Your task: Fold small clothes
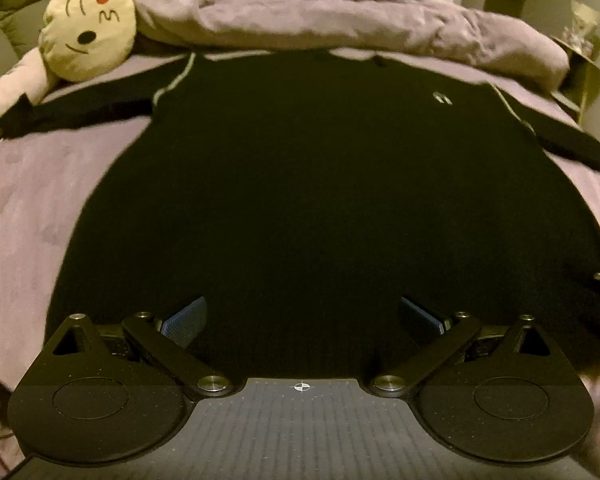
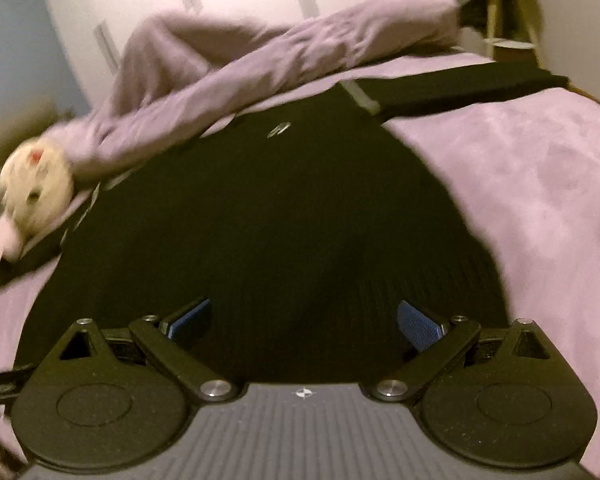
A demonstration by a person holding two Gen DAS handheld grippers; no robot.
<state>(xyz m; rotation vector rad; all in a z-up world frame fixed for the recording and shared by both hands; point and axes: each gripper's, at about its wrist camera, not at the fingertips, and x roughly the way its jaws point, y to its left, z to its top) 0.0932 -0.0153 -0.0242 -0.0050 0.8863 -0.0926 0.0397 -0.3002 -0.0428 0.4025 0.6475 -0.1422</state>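
a: nearest the lens, what is showing?

b: the left gripper [image 1: 302, 316] is hanging over the near hem of the black shirt [image 1: 300, 184], its jaws spread wide with nothing between them. its blue pads [image 1: 184, 320] are facing each other across bare black cloth.

a: and the other tool?

b: the right gripper [image 2: 304, 318] is standing released in the same way, fingers wide apart, also over the shirt's lower part. whether either tool is touching the fabric, i cannot tell.

a: where is the shirt lying?

b: it is lying flat and face up on the bed cover [image 1: 28, 208], a lilac one, with both sleeves stretching out toward the side edges of the bed. a small pale logo [image 1: 442, 99] is showing on the chest, and pale piping is running along the shoulder seams.

a: what is sitting beyond the collar?

b: a bunched lilac duvet [image 1: 340, 20] is lying across the far edge of the bed, just past the neckline. a cream plush toy [image 1: 88, 36] with a winking face and a red heart is resting at the far left corner, just beside the left sleeve. the right wrist view is blurring, so finer detail there is not readable.
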